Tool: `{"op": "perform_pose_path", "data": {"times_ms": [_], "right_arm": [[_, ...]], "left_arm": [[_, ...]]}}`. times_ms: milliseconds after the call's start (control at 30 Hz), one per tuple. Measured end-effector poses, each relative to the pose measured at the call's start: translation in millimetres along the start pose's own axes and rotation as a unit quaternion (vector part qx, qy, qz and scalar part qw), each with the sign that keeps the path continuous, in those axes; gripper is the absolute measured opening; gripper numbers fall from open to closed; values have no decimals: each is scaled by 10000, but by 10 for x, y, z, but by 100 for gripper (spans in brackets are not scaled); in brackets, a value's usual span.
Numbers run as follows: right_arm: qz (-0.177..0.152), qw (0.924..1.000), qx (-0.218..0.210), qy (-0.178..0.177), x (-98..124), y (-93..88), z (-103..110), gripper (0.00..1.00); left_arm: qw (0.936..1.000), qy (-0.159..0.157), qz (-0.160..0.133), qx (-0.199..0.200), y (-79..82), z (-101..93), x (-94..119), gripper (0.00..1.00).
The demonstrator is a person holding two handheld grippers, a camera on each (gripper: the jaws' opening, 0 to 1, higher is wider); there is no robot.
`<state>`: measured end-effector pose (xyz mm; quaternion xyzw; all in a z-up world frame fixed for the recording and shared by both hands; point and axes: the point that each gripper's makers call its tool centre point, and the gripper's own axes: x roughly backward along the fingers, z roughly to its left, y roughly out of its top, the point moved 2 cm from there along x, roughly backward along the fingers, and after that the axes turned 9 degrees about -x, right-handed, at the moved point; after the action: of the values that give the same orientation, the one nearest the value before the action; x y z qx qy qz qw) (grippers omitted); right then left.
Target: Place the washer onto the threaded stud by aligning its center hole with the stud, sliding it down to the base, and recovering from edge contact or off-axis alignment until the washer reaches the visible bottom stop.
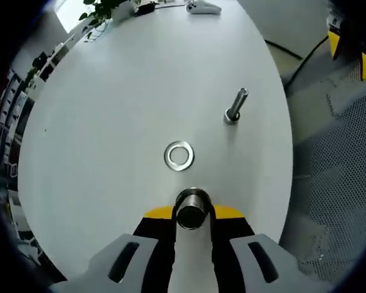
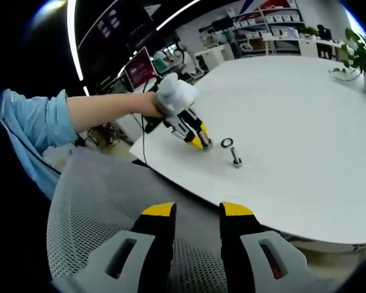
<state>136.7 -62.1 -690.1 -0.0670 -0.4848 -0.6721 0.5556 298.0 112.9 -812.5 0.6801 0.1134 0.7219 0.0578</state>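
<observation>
A steel washer (image 1: 179, 155) lies flat on the white table (image 1: 110, 122), just ahead of my left gripper (image 1: 192, 213). That gripper is shut on a short metal cylinder (image 1: 192, 207) held between its yellow tips. The threaded stud (image 1: 236, 107) stands on its head farther off to the right, apart from the washer. From the right gripper view, the left gripper (image 2: 201, 140) rests low on the table beside the washer (image 2: 227, 143) and stud (image 2: 236, 159). My right gripper (image 2: 197, 210) is open with nothing in it, off the table over a mesh chair.
A grey mesh chair seat (image 2: 97, 201) lies under the right gripper, beside the table edge (image 2: 189, 183). A gloved hand (image 2: 171, 94) with a blue sleeve holds the left gripper. A potted plant (image 1: 104, 9) and a white device (image 1: 202, 7) sit at the table's far end.
</observation>
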Motion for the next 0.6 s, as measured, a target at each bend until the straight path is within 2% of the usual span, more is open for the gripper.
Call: {"op": "perform_pose_path", "data": {"times_ms": [67,233,300,333,400,600], "right_arm": [[8,10000,-14,-1,-1,-3,-3,31],[42,10000,-7,-15,-3,-11,-8,31],[41,10000,-15,-19,-2,-11,-10,31],[31,10000,-18,-22,-2,-9,-11,31],[35,10000,-24,-34,-1,-11,-15,31],[37,10000,-28,-40,0,-11,-18,31]], "left_arm": [[9997,-15,-154,164,36,27,32,20],[9998,-55,-107,154,22,4,18,21],[9999,-9,119,-111,-61,-7,-28,17],[9994,60,31,-326,-51,5,-45,17],[9999,-25,-3,-109,-63,-33,-23,17],[9996,121,-249,97,-41,72,90,26]]}}
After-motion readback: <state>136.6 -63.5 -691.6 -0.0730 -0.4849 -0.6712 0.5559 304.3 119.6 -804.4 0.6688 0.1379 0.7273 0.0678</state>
